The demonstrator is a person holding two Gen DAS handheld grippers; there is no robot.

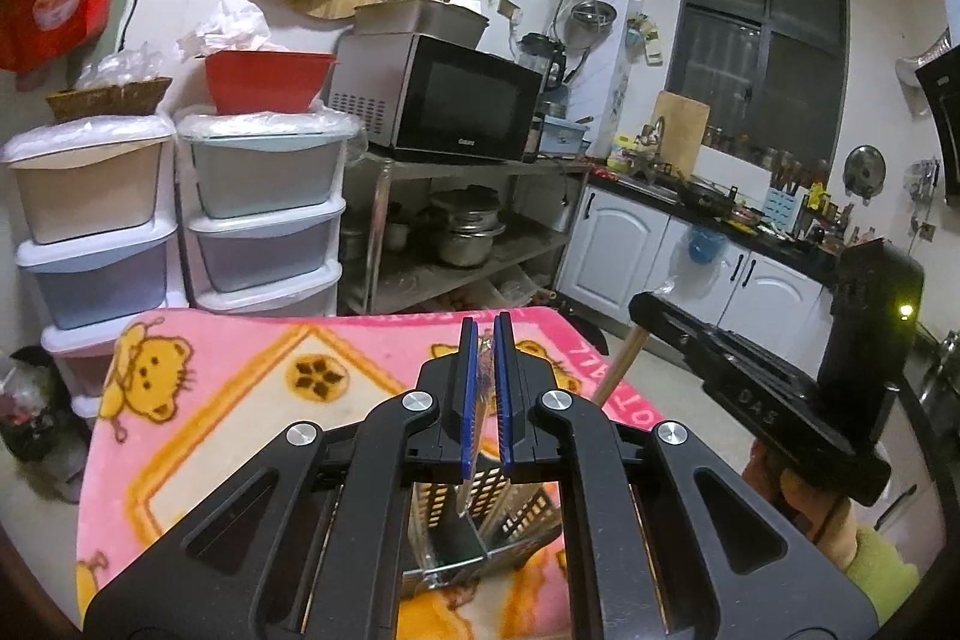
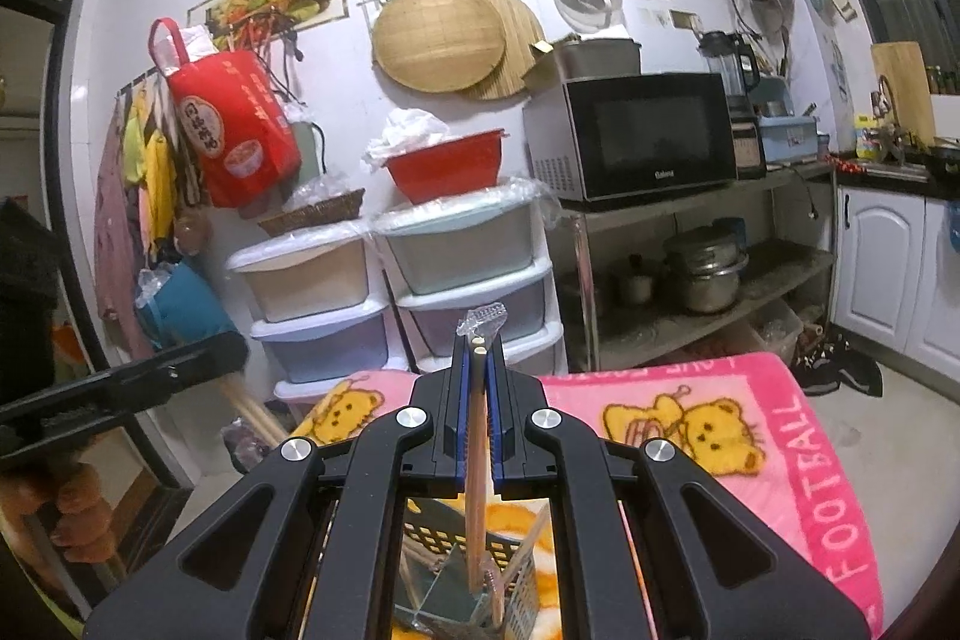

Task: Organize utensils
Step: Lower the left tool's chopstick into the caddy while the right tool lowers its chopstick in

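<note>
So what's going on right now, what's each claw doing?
Right gripper shut on wooden chopsticks, tips in perforated utensil holder. Left gripper shut on plastic-wrapped utensil above holder. Nothing in the way.

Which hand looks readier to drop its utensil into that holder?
Probably right: the right tool holds chopsticks already hanging into the perforated metal holder. The left tool's item is hard to identify.

White-walled kitchen, microwave, seemingly dark window.
</note>
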